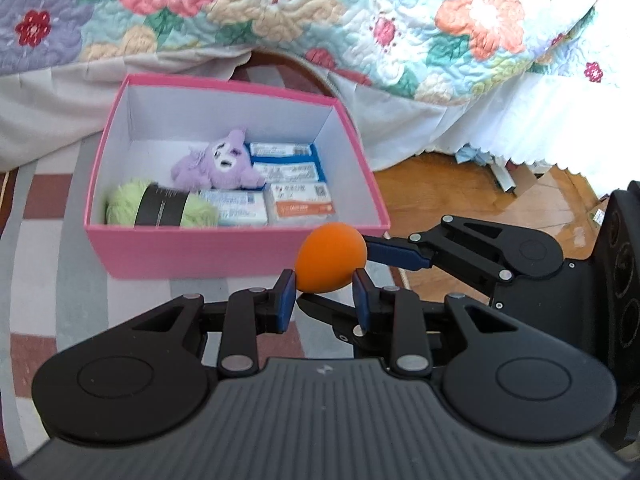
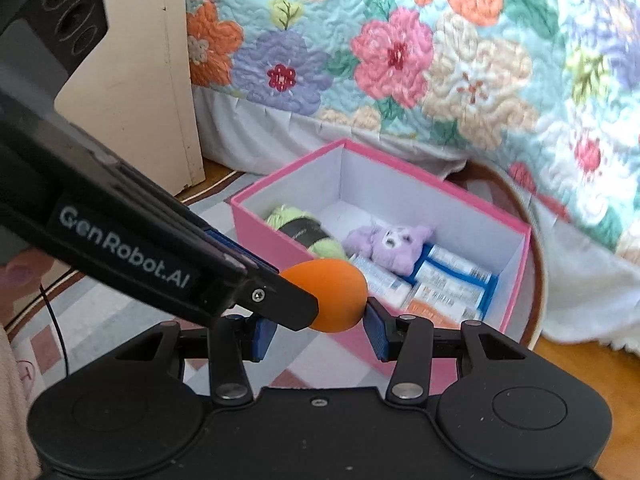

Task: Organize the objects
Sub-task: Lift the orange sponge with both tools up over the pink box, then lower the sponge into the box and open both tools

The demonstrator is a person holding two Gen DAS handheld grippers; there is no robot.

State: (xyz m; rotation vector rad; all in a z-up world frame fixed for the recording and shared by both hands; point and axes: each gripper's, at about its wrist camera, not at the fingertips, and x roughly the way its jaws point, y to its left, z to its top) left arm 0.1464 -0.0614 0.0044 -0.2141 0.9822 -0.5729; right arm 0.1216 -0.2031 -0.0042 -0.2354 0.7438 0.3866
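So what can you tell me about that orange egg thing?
The orange egg is smooth, matte and rubbery-looking, lying on its side in the air before the pink box, not inside. Both grippers pinch it: the left gripper from near the camera, the right gripper crosswise. No cracks or marks show.

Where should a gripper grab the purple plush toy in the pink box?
Probably its middle, from straight above. The purple plush toy lies flat atop the small cartons, yarn beside it and the pink box walls around, so only its top is free.

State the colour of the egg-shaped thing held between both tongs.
Orange egg-shaped thing, plain and matte, clearest in the left wrist view.
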